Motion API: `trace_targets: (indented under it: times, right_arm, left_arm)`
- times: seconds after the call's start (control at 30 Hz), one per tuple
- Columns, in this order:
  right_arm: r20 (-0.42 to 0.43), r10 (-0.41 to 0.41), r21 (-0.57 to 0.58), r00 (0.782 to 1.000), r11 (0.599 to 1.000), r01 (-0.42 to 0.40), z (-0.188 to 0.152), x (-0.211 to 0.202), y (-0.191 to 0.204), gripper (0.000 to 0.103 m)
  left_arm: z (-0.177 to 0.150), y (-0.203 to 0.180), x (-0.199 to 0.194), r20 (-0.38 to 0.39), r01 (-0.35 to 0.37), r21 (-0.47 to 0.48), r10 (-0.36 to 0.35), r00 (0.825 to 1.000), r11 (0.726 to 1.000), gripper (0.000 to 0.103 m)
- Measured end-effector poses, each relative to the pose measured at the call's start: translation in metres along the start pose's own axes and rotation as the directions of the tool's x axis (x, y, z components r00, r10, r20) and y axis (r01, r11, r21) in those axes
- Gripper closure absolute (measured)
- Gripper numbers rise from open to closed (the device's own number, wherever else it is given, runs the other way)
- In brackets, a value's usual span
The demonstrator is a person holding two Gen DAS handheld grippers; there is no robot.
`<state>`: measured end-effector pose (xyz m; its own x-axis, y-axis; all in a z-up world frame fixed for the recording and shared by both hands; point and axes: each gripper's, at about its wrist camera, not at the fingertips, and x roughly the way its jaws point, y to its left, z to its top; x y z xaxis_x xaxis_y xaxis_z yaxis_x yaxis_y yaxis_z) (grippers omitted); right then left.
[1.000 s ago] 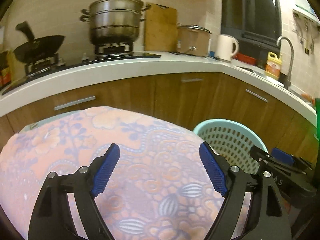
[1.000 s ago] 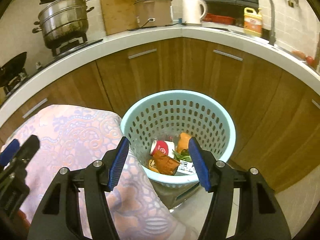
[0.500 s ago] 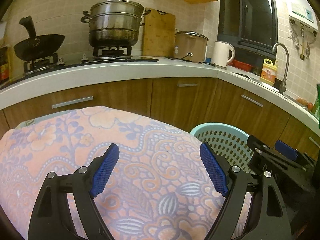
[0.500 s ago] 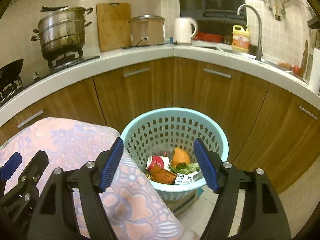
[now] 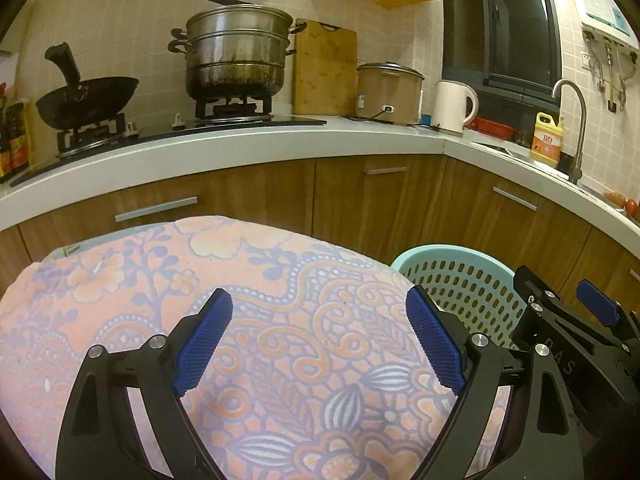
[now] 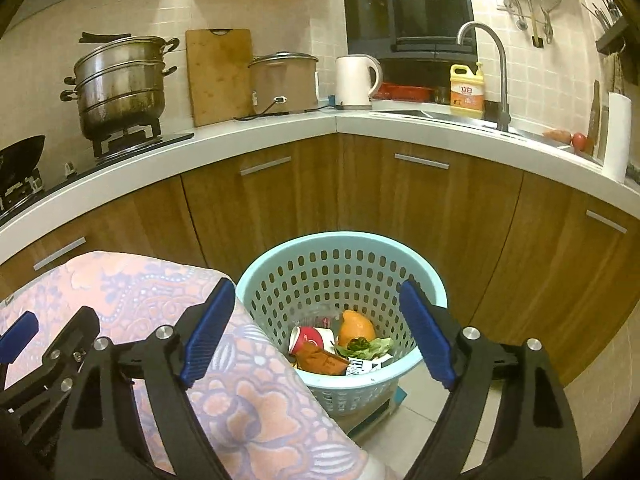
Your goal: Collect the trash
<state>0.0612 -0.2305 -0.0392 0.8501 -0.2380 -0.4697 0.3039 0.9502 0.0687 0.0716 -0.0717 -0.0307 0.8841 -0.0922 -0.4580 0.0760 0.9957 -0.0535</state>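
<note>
A light blue perforated basket (image 6: 340, 252) stands on the floor beside a table with a pink floral cloth (image 6: 160, 292). It holds trash: a red and white cup (image 6: 310, 338), an orange peel (image 6: 356, 326), green leaves (image 6: 366, 346), a brown wrapper (image 6: 320, 360) and printed paper. My right gripper (image 6: 316, 332) is open and empty, above and in front of the basket. My left gripper (image 5: 318, 344) is open and empty over the floral cloth (image 5: 160, 280). The basket (image 5: 452, 280) shows at its right, with the right gripper (image 5: 576, 332) beside it.
Wooden cabinets (image 6: 400, 200) under a white counter (image 6: 280, 136) curve behind the basket. On the counter stand a steamer pot (image 6: 120, 84), a cutting board (image 6: 220, 76), a rice cooker (image 6: 284, 82), a kettle (image 6: 356, 80) and a tap (image 6: 492, 64). Tiled floor (image 6: 424, 416) lies in front of the basket.
Both grippers have risen and pulled back a little, so more of the counter and wall shows. The right gripper has opened wider. The trash in the basket has not moved.
</note>
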Motion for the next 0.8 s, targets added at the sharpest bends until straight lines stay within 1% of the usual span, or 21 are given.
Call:
trace_targets:
  times: [0.37, 0.8]
  right_arm:
    - [-0.008, 0.008, -0.01, 1.0, 1.0, -0.008, -0.0006, 0.0014, 0.0022, 0.021]
    - [-0.013, 0.014, -0.009, 1.0, 1.0, -0.015, -0.0017, 0.0022, 0.0032, 0.02]
  left_arm:
    - [-0.0005, 0.0025, 0.0008, -0.001, -0.017, -0.006, 0.017, 1.0, 1.0, 0.016]
    - [0.0003, 0.0056, 0.0003, -0.001, -0.016, -0.015, 0.016, 1.0, 1.0, 0.015]
